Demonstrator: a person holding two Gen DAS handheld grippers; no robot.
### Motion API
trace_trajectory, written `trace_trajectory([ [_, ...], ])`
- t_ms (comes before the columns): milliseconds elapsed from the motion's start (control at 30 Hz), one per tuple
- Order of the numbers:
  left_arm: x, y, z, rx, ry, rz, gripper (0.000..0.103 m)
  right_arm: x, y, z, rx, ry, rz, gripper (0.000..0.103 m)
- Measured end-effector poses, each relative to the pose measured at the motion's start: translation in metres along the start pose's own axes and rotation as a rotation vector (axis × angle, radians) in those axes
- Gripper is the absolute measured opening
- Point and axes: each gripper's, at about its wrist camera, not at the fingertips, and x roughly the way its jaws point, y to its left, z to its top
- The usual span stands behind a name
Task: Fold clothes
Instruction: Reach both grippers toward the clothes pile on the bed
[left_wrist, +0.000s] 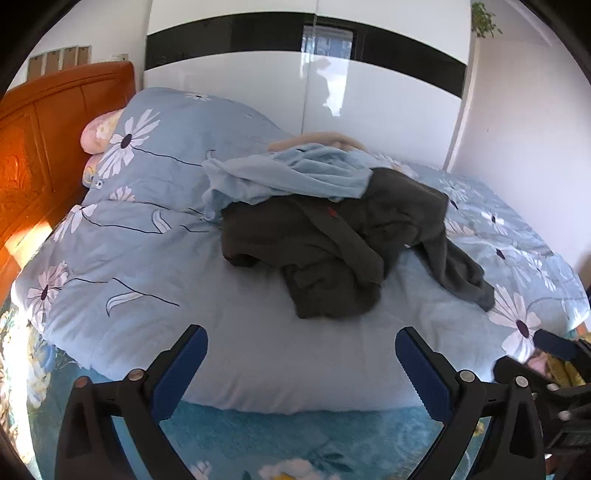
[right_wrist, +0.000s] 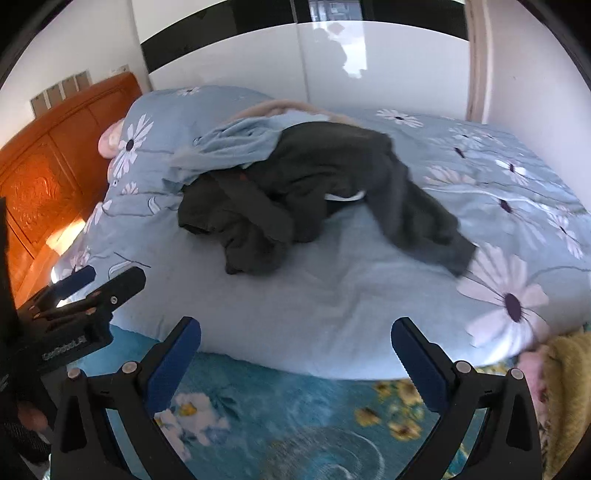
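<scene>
A crumpled dark grey garment (left_wrist: 332, 243) (right_wrist: 303, 188) lies in a heap on the bed, one sleeve trailing toward the right. A light blue garment (left_wrist: 280, 173) (right_wrist: 236, 144) is piled behind and partly over it, and a beige one (left_wrist: 317, 139) (right_wrist: 280, 106) peeks out at the back. My left gripper (left_wrist: 301, 350) is open over the near edge of the bed, short of the clothes, with nothing between its blue pads. My right gripper (right_wrist: 295, 343) is open too, near the bed's front edge. The left gripper (right_wrist: 88, 284) shows at the left of the right wrist view.
The bed carries a light blue floral duvet (left_wrist: 122, 229) (right_wrist: 498, 177) with a plain stretch in front of the clothes. An orange wooden headboard (left_wrist: 44, 140) (right_wrist: 48, 177) stands at left. A white wardrobe (left_wrist: 258, 92) is behind. A teal floral cover (right_wrist: 295, 413) lies below. A yellow knit item (right_wrist: 569, 380) sits at right.
</scene>
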Motion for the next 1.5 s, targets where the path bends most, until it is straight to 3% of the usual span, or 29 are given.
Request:
trace_trajectory([
  [167, 0.02, -0.004, 0.005, -0.016, 0.01, -0.052, 0.103, 0.023, 0.012, 0.005, -0.016, -0.003, -0.004, 0.103],
  [233, 0.024, 0.017, 0.004, -0.052, -0.042, -0.092, 0.103, 0.032, 0.017, 0.006, -0.022, -0.005, -0.005, 0.103],
  [400, 0.044, 0.037, -0.004, -0.049, -0.096, -0.031, 0.103, 0.054, 0.03, 0.011, -0.038, -0.008, -0.009, 0.103],
  [500, 0.059, 0.044, -0.001, -0.071, -0.07, -0.066, 0.103, 0.068, 0.037, 0.014, -0.048, -0.01, -0.011, 0.103],
  [800, 0.088, 0.049, 0.009, -0.022, -0.105, -0.026, 0.103, 0.11, 0.051, 0.024, -0.109, -0.043, -0.04, 0.103],
  [1200, 0.123, 0.034, 0.011, 0.076, -0.097, 0.018, 0.103, 0.152, 0.032, 0.03, -0.098, -0.046, -0.087, 0.103],
  [1500, 0.138, 0.03, 0.01, 0.092, -0.091, 0.032, 0.103, 0.17, 0.018, 0.034, -0.092, -0.044, -0.093, 0.103],
])
